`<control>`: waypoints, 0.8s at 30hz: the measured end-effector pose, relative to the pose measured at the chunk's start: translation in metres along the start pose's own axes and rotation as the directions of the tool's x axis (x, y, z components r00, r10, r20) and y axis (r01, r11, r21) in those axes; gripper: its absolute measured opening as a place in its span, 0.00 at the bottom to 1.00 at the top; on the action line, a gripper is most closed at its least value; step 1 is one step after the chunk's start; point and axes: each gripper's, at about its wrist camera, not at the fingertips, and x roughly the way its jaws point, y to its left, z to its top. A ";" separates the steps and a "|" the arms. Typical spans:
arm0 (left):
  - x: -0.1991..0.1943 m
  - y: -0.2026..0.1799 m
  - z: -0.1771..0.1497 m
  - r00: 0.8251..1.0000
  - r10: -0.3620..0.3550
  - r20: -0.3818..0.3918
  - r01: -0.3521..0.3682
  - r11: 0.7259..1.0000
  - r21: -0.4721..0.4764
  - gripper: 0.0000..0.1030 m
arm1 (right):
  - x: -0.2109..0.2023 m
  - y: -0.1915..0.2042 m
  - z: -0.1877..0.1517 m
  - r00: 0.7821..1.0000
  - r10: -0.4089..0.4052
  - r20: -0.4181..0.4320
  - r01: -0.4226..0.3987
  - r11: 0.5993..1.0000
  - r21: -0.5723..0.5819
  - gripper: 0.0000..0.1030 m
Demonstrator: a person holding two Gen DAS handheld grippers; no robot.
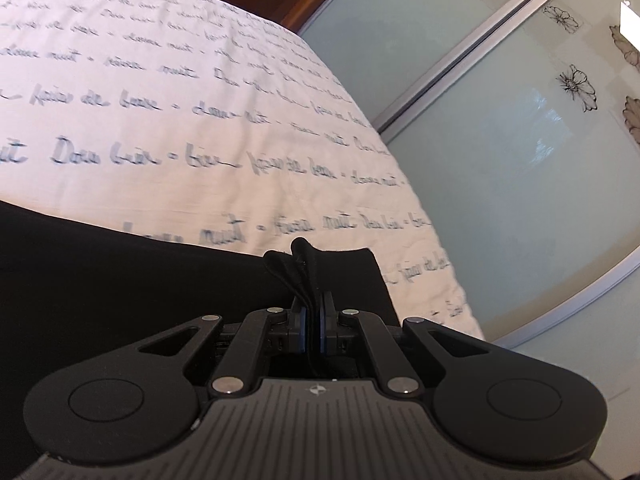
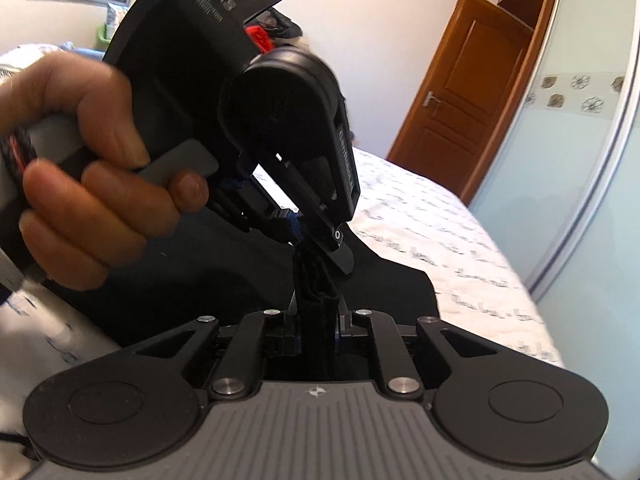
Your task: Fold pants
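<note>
Pants (image 1: 120,264) black, flat on bed (image 1: 180,120). Left gripper (image 1: 313,320) clamped on bunched hem. Right gripper (image 2: 318,324) pinching same fabric just below it; hand (image 2: 92,168) squeezing left trigger.

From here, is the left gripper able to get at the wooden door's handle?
Probably not: the left gripper is shut on the black pants, and the bed lies between it and the door handle.

Black pants (image 1: 120,264) cut off at left edge, most of them hidden under the left gripper (image 1: 313,320). Script on bedspread (image 1: 168,92) blurred, unreadable. Hand (image 2: 84,168) smeared, wrist cropped; red item (image 2: 258,38) behind, perhaps clothing.
</note>
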 end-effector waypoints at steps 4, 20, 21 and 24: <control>-0.012 0.013 0.000 0.999 0.034 0.022 -0.034 0.999 0.013 0.09 | 0.006 0.000 0.004 0.998 0.067 0.006 -0.067 0.998 0.018 0.13; -0.068 0.045 -0.007 0.985 0.131 0.108 -0.140 0.986 0.086 0.09 | 0.042 -0.003 0.014 0.975 0.222 0.033 -0.221 0.975 -0.015 0.13; -0.072 0.048 -0.007 0.985 0.136 0.111 -0.145 0.986 0.083 0.09 | 0.043 -0.001 0.015 0.972 0.231 0.034 -0.231 0.973 -0.018 0.13; -0.079 0.058 -0.007 0.982 0.150 0.115 -0.159 0.984 0.074 0.09 | 0.049 0.003 0.018 0.966 0.255 0.036 -0.254 0.967 -0.038 0.13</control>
